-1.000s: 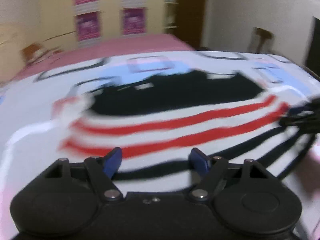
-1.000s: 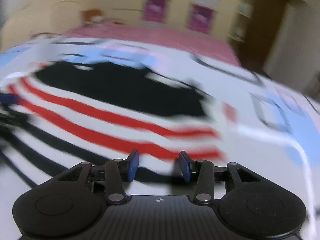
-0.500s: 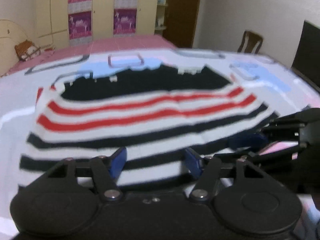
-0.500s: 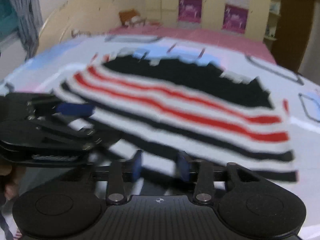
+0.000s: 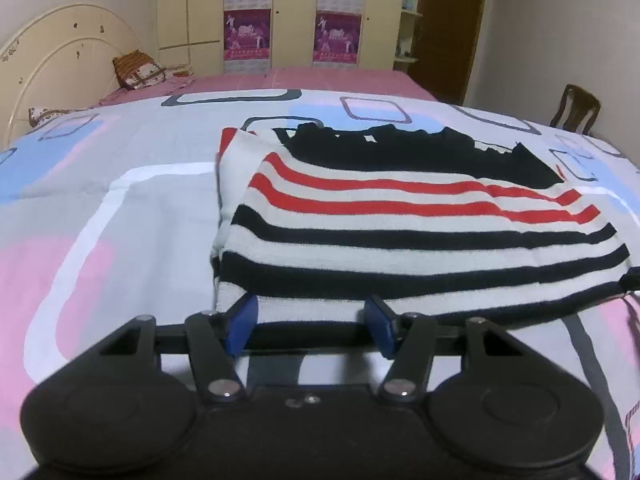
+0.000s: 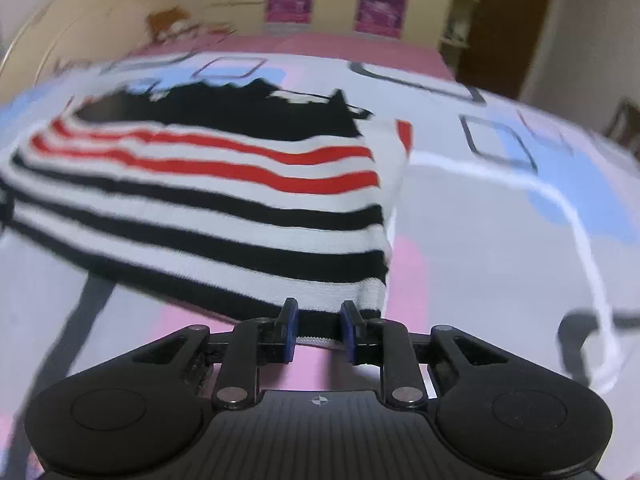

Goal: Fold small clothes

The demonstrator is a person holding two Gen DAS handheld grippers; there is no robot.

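Lying folded, striped sweater [image 5: 408, 236] leaves bedspread [image 5: 120, 240] beside.

One striped sweater [image 5: 404, 216], two claws [image 5: 310, 326].

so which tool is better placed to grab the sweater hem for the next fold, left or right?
Right, probably. The right tool already straddles the striped sweater hem near its corner, fingers either side. The left tool is open wide, just short of the hem.

Ribbed knit striped sweater [image 5: 400, 232] on smooth, matt cotton bedsheet [image 5: 120, 216].
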